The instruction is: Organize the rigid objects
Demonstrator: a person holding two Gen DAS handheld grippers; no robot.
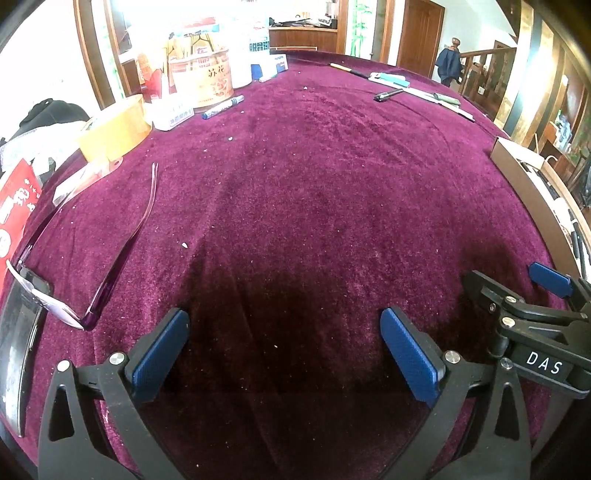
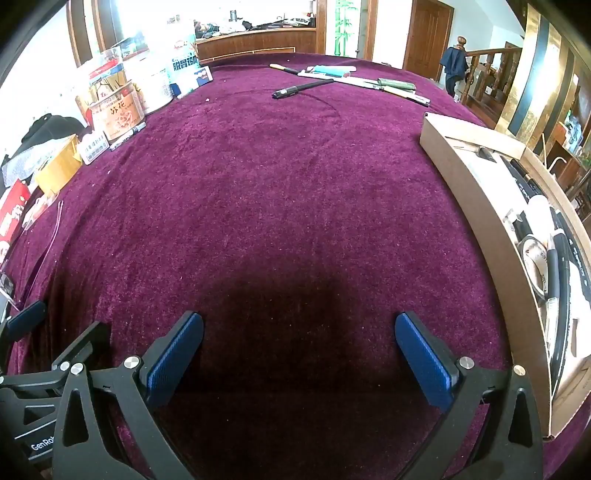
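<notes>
Tools wide, both empty: left tool (image 1: 284,350), right tool (image 2: 299,354). I'd approach black pen (image 2: 301,88) beyond box (image 2: 476,173) lengthwise, w/ care.

Bright wood-trimmed room behind a plum velvet surface (image 2: 295,184)

Daylight floods tall wood-framed windows (image 2: 33,74); a curved wooden counter (image 2: 255,42), brown panelled door (image 2: 426,35) and wooden stair railing (image 2: 487,70) stand beyond.

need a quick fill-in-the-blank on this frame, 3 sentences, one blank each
1. Both the left gripper and the right gripper have their jaws ____.
2. The tablecloth is ____ in colour.
3. The black pen lies at the table's ____ end.

Missing words: open; purple; far
</notes>
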